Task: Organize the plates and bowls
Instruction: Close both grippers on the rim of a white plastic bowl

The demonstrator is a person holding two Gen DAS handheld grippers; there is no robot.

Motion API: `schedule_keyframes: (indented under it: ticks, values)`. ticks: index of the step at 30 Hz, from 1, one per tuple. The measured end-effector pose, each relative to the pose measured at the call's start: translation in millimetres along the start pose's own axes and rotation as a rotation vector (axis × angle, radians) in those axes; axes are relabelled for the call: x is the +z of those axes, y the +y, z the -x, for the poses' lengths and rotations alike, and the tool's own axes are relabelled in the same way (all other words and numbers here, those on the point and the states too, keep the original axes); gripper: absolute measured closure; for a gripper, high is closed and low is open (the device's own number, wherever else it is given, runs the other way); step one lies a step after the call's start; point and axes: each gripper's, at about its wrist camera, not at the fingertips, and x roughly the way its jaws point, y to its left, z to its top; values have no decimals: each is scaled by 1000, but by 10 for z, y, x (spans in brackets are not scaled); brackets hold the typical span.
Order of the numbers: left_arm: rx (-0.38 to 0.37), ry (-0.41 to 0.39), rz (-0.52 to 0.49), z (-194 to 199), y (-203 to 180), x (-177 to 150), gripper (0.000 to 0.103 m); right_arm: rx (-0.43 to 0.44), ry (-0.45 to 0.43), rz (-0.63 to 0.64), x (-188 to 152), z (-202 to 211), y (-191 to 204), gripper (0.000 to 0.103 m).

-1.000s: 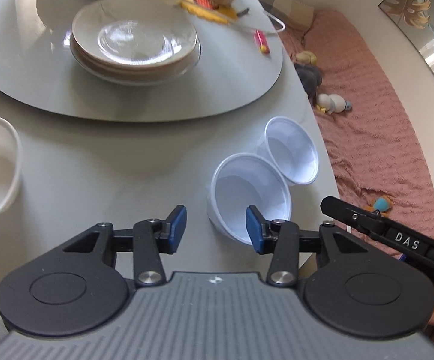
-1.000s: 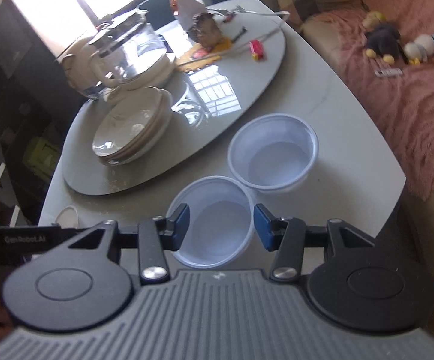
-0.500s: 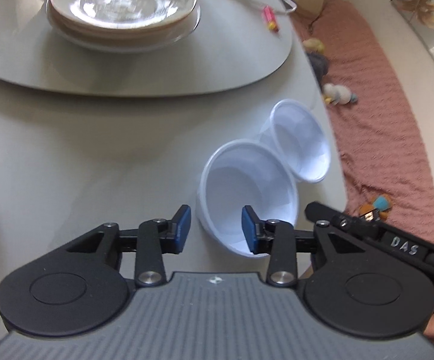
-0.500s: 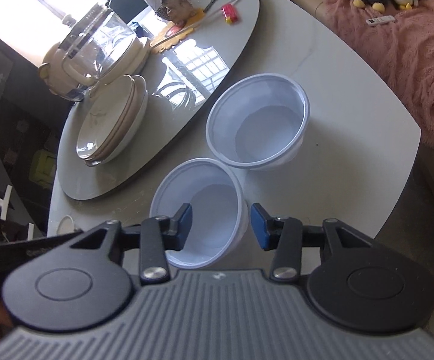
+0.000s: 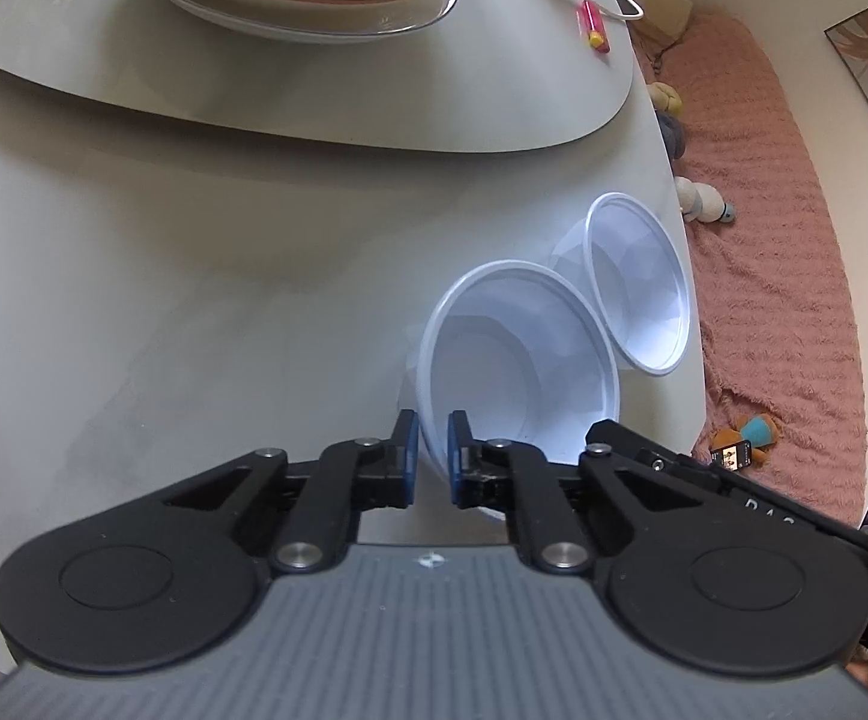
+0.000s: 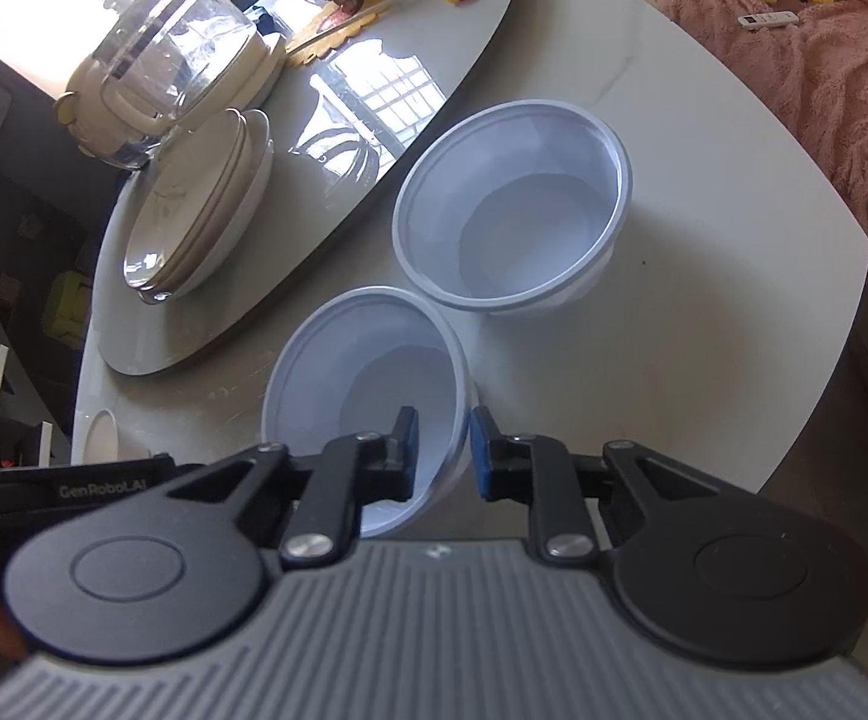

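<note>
Both tongs come lower and have just been closing on one bowl's rim.
Left tongs and right tongs pinch the near plastic bowl on the tabletop; it looks light, thin and flexible, so holding the rim suits it.

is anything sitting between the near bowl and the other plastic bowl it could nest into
Nothing visible. The near bowl, pinched at its rim by both the right gripper and the left gripper, sits right beside the far bowl.

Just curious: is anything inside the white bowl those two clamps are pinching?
The near bowl looks empty: bare white floor and walls. Each hand-held gripper, left and right, covers part of its near wall and rim, so that strip stays unseen.
</note>
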Motion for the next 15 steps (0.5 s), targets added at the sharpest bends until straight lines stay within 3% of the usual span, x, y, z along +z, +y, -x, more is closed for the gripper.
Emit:
schedule_keyframes:
  ticks: [3,10,15]
  values:
    - [2,-10,-7,7,2,4,92,-13,2,18,-4,-3,1,92]
    - [11,-28,-34,118,39,-27,93,-1,11,43,-26,6,44,92]
    - [5,-58,9,285,119,-40,93,26,17,61,-54,24,156,92]
